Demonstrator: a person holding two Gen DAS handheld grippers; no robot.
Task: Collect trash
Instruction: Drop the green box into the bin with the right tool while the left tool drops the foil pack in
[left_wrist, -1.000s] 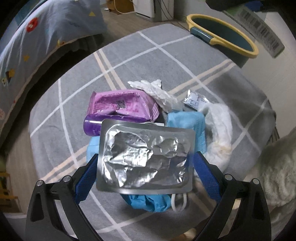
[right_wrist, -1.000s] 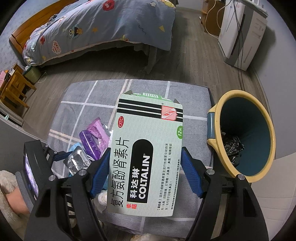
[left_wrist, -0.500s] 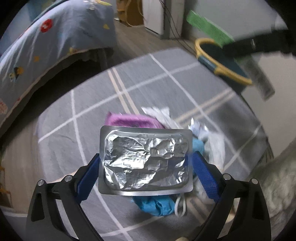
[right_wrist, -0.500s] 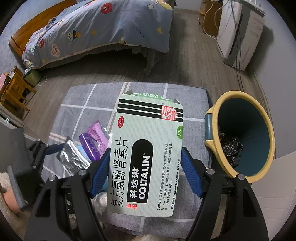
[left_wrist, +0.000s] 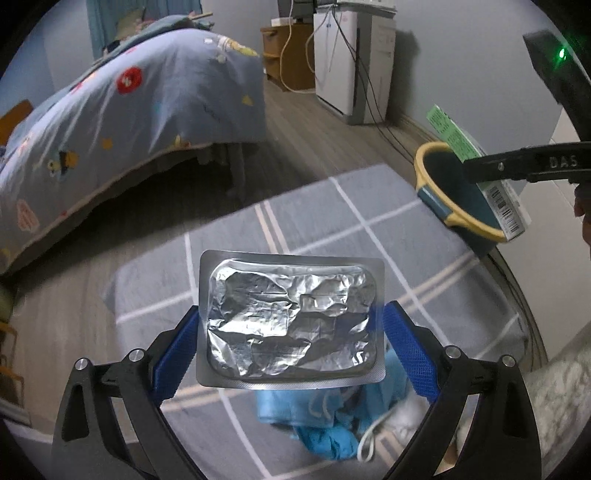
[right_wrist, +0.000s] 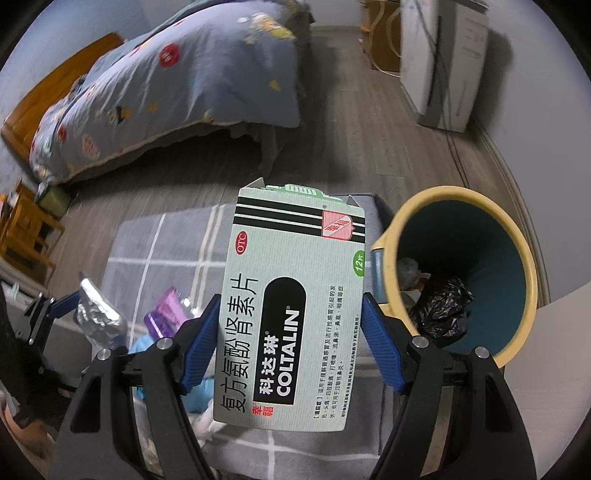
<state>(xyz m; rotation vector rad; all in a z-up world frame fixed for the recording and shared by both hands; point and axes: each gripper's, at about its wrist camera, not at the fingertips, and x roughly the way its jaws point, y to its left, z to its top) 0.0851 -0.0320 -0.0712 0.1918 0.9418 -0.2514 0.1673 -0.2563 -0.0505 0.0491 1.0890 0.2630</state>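
Crumpled silver blister pack (left_wrist: 290, 319) held up flat; green medicine box (right_wrist: 295, 314) upright, its top flap open, beside the yellow-rimmed bin (right_wrist: 517, 266).

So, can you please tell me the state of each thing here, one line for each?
Left gripper: shut on the blister pack.
Blister pack: foil crumpled, held up above the pile.
Right gripper: shut on the medicine box.
Medicine box: top flaps open, held beside the trash bin.
Trash bin: open, partly filled; a black bag lies inside.
Blue glove: crumpled on the checked cloth.
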